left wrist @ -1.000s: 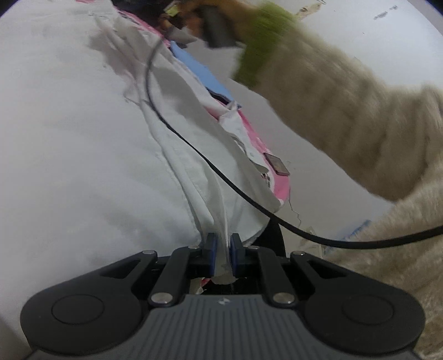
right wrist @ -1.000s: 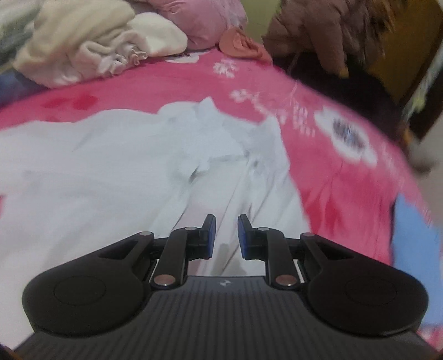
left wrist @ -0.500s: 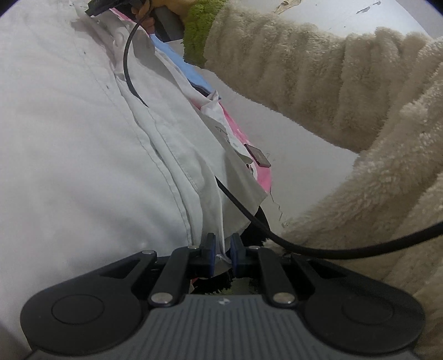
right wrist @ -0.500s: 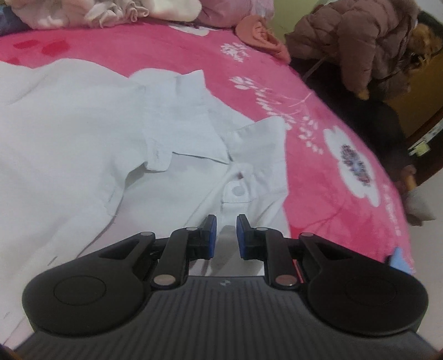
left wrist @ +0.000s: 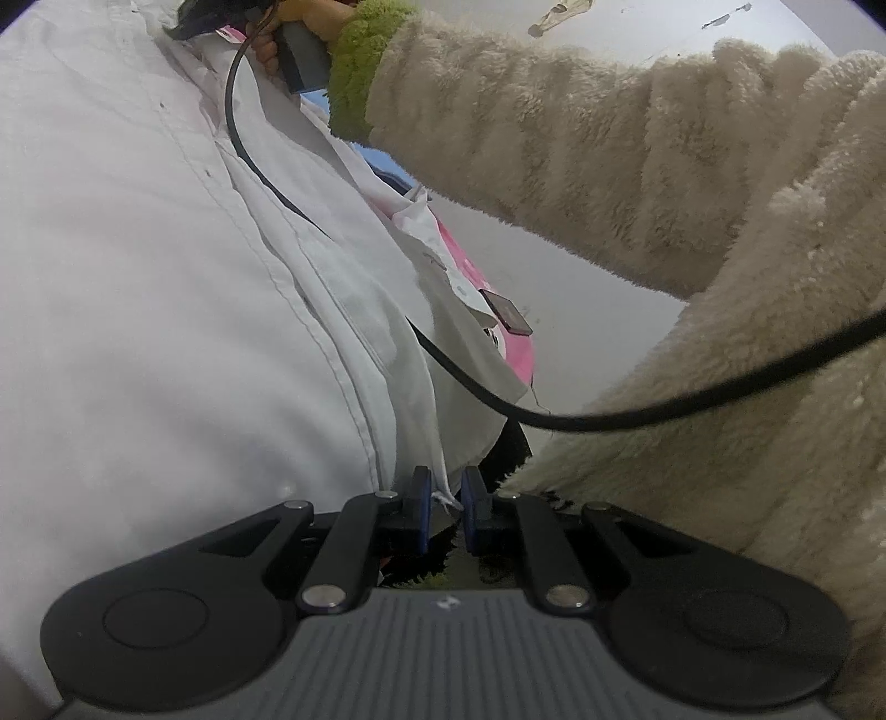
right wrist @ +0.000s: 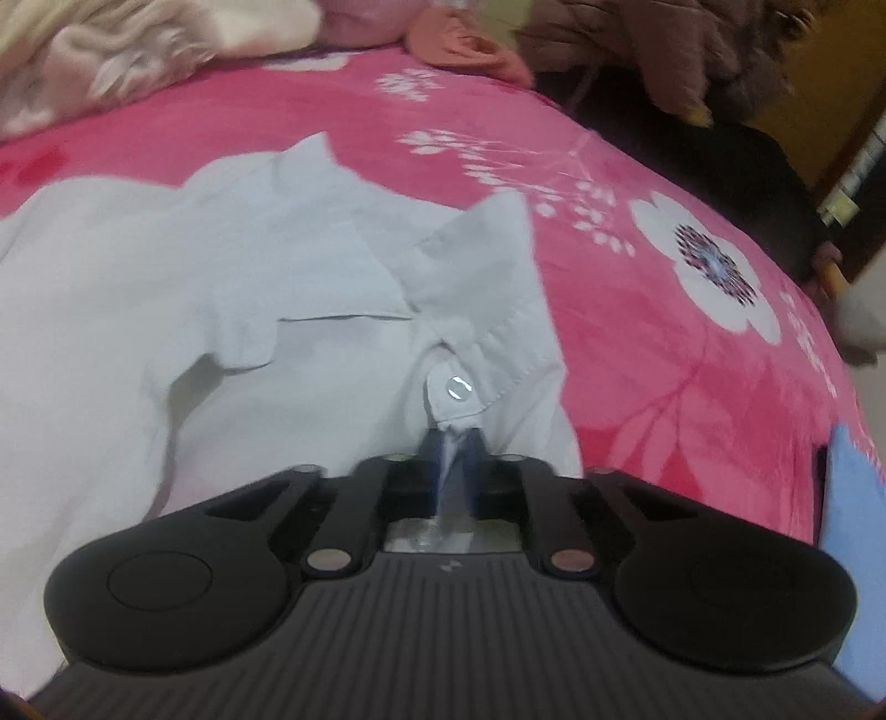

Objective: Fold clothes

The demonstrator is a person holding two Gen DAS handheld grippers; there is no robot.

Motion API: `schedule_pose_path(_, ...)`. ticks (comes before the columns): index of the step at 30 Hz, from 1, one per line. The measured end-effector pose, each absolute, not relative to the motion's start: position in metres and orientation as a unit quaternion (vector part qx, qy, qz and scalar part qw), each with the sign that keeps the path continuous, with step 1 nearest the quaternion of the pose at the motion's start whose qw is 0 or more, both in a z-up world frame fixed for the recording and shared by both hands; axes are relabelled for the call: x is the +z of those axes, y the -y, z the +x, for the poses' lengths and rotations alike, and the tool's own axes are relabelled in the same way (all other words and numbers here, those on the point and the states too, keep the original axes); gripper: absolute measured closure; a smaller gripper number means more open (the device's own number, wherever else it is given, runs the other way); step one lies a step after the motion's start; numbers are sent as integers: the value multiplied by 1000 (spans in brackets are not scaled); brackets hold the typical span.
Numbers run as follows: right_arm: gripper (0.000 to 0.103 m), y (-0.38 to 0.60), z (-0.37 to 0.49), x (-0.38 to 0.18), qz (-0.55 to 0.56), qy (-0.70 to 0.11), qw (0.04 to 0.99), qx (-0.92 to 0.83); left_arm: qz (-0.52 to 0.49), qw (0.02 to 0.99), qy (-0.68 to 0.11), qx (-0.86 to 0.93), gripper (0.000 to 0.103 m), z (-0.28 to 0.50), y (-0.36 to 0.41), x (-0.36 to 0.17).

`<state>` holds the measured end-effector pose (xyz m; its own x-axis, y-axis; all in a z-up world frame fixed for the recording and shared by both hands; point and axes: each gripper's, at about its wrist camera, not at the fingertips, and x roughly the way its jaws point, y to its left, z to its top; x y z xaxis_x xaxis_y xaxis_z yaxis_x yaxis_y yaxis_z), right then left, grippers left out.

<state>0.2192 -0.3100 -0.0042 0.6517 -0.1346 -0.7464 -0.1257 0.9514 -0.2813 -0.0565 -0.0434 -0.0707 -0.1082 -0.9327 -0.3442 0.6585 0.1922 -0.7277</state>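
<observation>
A pale blue-white shirt (right wrist: 232, 310) lies spread face up on a bed with a pink flowered blanket (right wrist: 637, 354), its collar toward the far side in the right wrist view. Starting at the left, the left gripper (left wrist: 443, 501) has its jaws clenched on the shirt's bottom hem by the front edge, a sliver of cloth pinched between the blue pads, apparently to anchor the lower end so the front panel can be drawn straight. From there the stitched front edge (left wrist: 310, 310) runs away up the garment, with a black cable (left wrist: 554, 418) draped across it and a small dark phone-like object (left wrist: 506, 318) lying at the bed's edge; I cannot tell exactly what that is. Further right, a fluffy cream sleeve (left wrist: 581, 149) with a green cuff reaches to the collar end. There the right gripper (right wrist: 454, 454) has just been closing its jaws, and they now grasp the placket just below the top button (right wrist: 457, 386). Holding both ends of the same front edge likely lets the person tension and align it before the first fold. More laundry (right wrist: 111, 50) is heaped at the far left of the bed.
</observation>
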Motion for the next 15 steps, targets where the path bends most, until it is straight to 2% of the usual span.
schedule_pose_path(10,103,361,207,61,60,-335,941,-2,-192,641,-403,-625,92,-56,40,-63)
schedule_pose_path(15,103,351,216,72,100,-325,940,33,-198,641,-396,-627,92,-55,38,-61)
